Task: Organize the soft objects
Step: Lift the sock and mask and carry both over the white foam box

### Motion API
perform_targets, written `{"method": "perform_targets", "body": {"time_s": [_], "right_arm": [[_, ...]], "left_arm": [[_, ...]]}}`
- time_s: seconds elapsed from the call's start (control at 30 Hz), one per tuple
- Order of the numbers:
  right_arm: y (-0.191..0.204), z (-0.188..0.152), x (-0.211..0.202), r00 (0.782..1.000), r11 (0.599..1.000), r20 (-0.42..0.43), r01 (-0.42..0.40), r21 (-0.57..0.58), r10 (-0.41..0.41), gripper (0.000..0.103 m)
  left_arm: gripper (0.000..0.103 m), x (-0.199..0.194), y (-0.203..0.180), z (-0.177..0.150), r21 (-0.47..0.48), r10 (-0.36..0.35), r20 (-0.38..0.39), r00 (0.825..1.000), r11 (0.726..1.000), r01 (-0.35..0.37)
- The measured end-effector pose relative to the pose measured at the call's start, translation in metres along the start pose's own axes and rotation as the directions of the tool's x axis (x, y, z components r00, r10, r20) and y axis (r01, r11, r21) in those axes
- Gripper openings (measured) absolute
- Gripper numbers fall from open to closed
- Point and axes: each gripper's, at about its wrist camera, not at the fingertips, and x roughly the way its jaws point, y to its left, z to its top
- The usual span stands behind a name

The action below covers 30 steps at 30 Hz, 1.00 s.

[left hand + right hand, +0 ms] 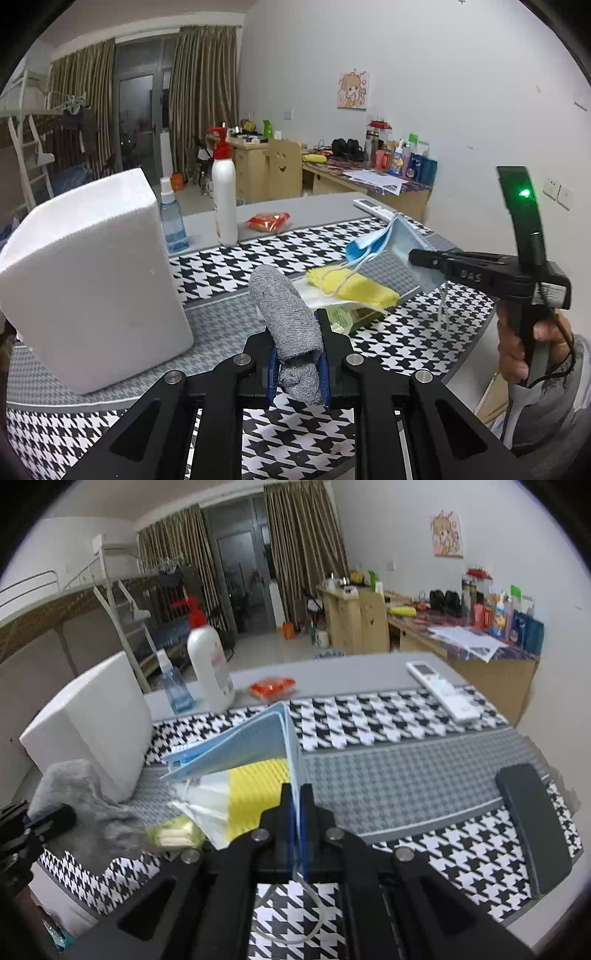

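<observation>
The left gripper (297, 354) is clenched on a grey knitted cloth roll (284, 310), long axis pointing away from its 2 fingers; right of it, the right gripper (297, 801) pinches a blue pleated face mask (240, 742) edge-on, lifted over the yellow ribbed cloth (255, 797).

Both grippers are built of black angular links joined by round silver screws, with blue pads lining the fingers (324, 373). On the right gripper (415, 256) a green light is seen glowing on its upright black handle. A grey sleeve (550, 413) is worn.
</observation>
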Motion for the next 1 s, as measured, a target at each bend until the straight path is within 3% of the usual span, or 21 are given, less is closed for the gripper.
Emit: {"method": "perform_targets", "body": {"time_s": [0.57, 1.0], "right_arm": [[0.015, 0.028, -0.028, 0.991, 0.999, 0.133, -0.03, -0.017, 0.032, 0.005], [0.025, 0.045, -0.036, 0.981, 0.998, 0.18, -0.061, -0.029, 0.066, 0.005]], "left_arm": [[0.018, -0.023, 0.012, 0.029, 0.025, 0.044, 0.107, 0.993, 0.999, -0.047], [0.018, -0.024, 0.015, 0.059, 0.032, 0.078, 0.17, 0.982, 0.996, -0.084]]}}
